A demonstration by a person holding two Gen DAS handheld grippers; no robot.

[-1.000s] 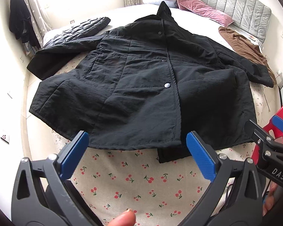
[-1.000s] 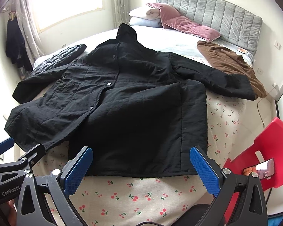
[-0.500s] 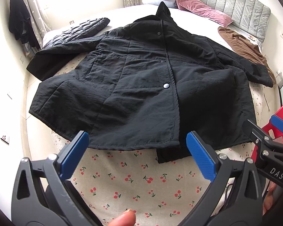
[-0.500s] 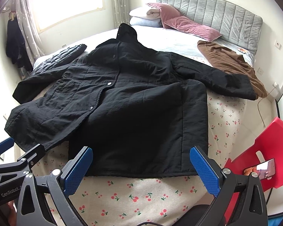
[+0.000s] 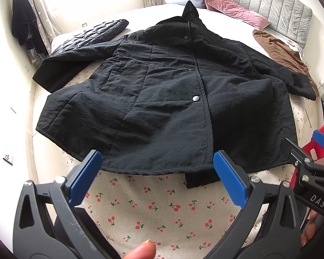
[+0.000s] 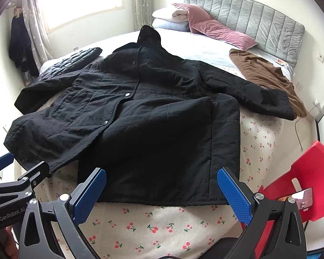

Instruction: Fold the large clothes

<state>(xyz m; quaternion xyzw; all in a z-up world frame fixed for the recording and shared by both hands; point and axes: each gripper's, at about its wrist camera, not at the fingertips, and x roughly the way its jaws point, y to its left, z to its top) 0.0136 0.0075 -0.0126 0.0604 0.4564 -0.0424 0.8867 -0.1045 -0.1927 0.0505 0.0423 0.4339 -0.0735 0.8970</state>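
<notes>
Overall: a black quilted coat (image 5: 162, 99) lies spread front-up on a bed, both grippers held short of its hem.
Far left: dark clothes (image 6: 21, 45) hang by the curtain at the window wall.
Quilted jacket (image 5: 92, 35): black and shiny, lying at the bed's far left corner, just beside the coat's sleeve on that side.
Left gripper (image 5: 157, 178): jaws wide apart, blue pads with nothing between them, hovering over the cherry-print bedspread (image 5: 162, 211) just short of the hem; a fingertip shows at the bottom edge of its view.
Writing, left gripper: "GenRobot.AI" in white on its black body, read from the right wrist view.
Coat position: middle of the bed, hem nearest the cameras, both sleeves stretched out sideways.
Coat direction: long axis runs from the hem away to the collar and hood (image 6: 149, 35), which point at the pillows.
Coat front: closed with a row of snap buttons (image 5: 196, 98) up the placket; a small dark flap sticks out below the hem near the placket.
Right gripper (image 6: 162, 192): jaws equally wide, blue textured pads gripping nothing, poised just short of the hem on the coat's right half.
Writing, right gripper: "DAS" in white on its black arm, seen from the left wrist view; any letters after that are cut off.
Pillows (image 6: 213, 30): pink and white, stacked against the grey padded headboard (image 6: 259, 21).
Brown garment (image 6: 265, 73): far right of the bed, touching the coat's sleeve cuff there.
Red chair (image 6: 302, 179): beside the bed at lower right, with a phone (image 6: 296, 197) resting on its seat.
</notes>
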